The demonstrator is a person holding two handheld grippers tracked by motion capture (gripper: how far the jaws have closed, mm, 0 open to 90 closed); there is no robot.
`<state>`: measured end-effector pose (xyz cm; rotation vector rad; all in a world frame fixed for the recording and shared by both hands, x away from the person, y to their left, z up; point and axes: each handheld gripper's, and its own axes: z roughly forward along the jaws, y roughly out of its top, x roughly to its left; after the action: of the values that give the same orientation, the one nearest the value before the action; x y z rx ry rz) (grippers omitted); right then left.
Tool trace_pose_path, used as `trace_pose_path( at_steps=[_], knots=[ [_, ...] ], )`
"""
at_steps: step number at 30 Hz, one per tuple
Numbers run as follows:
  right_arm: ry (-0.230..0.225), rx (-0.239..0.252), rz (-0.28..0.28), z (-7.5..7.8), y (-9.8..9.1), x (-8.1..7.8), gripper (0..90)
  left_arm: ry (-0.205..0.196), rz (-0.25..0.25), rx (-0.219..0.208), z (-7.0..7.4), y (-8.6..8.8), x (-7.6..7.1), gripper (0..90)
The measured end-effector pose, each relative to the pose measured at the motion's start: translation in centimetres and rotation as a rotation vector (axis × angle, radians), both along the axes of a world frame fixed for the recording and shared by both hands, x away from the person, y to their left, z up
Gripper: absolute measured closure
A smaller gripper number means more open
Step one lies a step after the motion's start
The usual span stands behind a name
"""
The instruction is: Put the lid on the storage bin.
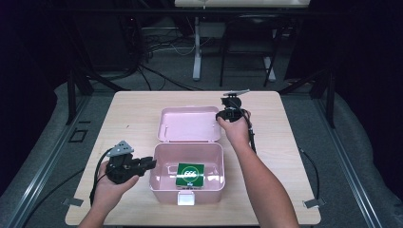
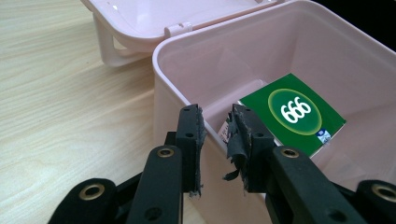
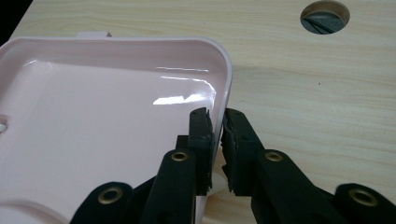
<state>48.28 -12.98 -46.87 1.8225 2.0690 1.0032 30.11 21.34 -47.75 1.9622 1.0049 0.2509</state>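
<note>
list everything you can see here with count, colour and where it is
box: 1, pink, open, near middle of the table
lid: 1, pink, hinged back flat on the table behind the box
green packet: 1, green with a white 666, on the box floor
latch: 1, white, on the box's front wall
table: 1, light wood, with a round hole near its far right corner
cables: several, dark, on the floor beyond the table
left gripper: 1, black, jaws astride the box's left wall
right gripper: 1, black, jaws closed on the lid's right rim
forearms: 2, coming in from the bottom of the high view
</note>
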Motion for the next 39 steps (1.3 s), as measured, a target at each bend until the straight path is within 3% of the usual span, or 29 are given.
trace_pose_path(
  at_steps=[12,24,39],
  knots=[
    [-0.062,0.033,-0.007,1.5,-0.2,-0.6,84.7,0.005,-0.005,-0.002,0.0,0.0,0.0,73.6],
    [-0.128,0.021,0.007,2.8,-0.3,-1.5,85.4,0.004,0.002,-0.002,0.0,-0.1,0.0,73.6],
    [-0.175,0.032,0.024,4.0,-0.5,-2.6,86.0,0.003,0.005,-0.004,0.0,-0.1,0.0,73.7]
  ],
)
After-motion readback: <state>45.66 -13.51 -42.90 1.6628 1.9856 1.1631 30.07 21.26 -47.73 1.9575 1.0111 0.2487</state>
